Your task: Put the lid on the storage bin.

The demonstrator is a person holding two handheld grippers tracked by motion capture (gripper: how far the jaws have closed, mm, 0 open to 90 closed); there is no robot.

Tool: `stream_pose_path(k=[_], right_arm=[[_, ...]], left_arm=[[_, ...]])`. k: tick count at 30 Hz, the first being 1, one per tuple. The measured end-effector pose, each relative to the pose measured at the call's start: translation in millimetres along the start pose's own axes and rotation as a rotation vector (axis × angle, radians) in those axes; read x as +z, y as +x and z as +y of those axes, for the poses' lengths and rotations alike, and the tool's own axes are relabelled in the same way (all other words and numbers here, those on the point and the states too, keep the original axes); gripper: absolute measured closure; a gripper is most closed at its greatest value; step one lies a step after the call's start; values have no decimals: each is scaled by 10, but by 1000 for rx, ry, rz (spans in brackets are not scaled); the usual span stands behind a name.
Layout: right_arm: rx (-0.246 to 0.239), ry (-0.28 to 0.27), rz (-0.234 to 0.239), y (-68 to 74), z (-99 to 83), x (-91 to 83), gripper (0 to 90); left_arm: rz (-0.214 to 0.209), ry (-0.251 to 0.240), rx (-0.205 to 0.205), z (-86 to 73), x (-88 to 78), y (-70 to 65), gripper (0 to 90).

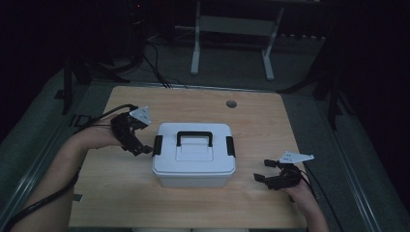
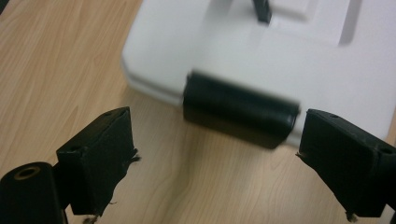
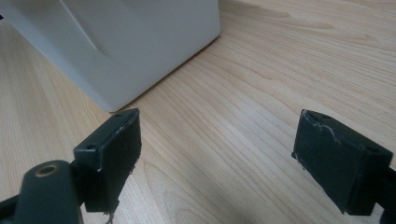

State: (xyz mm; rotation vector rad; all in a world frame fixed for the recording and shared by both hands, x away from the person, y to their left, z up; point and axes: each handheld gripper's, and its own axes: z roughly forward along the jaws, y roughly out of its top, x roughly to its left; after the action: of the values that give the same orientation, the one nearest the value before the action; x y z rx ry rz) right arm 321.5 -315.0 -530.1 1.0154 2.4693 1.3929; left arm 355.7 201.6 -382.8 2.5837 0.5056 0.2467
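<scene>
A white plastic box [image 1: 193, 162] with a black carry handle [image 1: 194, 137] stands in the middle of the wooden table [image 1: 256, 125]. Black latches sit on its left end [image 1: 157, 145] and right end [image 1: 230, 146]. My left gripper [image 1: 143, 148] hovers just left of the box, open; in the left gripper view its jaws [image 2: 215, 163] stand wide on either side of the left latch [image 2: 238, 109], not touching it. My right gripper [image 1: 261, 171] rests low beside the box's front right corner, open, with bare wood between its jaws [image 3: 217, 158] and the box wall [image 3: 126, 42] ahead.
A round cable hole [image 1: 231, 103] lies in the table's far side. Beyond the table, white frame legs [image 1: 195, 43] and dark cables [image 1: 154, 72] are on the floor. Bare tabletop lies around the box on all sides.
</scene>
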Motion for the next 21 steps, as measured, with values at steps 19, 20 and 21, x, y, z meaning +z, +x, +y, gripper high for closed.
stream_pose_path(k=[19,20,21], right_arm=[[6,0,-15,-16,-23,-23,149],[7,-1,-15,-15,-25,-24,150],[7,-3,-15,-16,-28,-24,149]], left_arm=[[13,-41,-89,-671,88,-38,92],[9,-40,-90,-699,108,-45,93],[13,-45,-88,-729,131,-55,92]])
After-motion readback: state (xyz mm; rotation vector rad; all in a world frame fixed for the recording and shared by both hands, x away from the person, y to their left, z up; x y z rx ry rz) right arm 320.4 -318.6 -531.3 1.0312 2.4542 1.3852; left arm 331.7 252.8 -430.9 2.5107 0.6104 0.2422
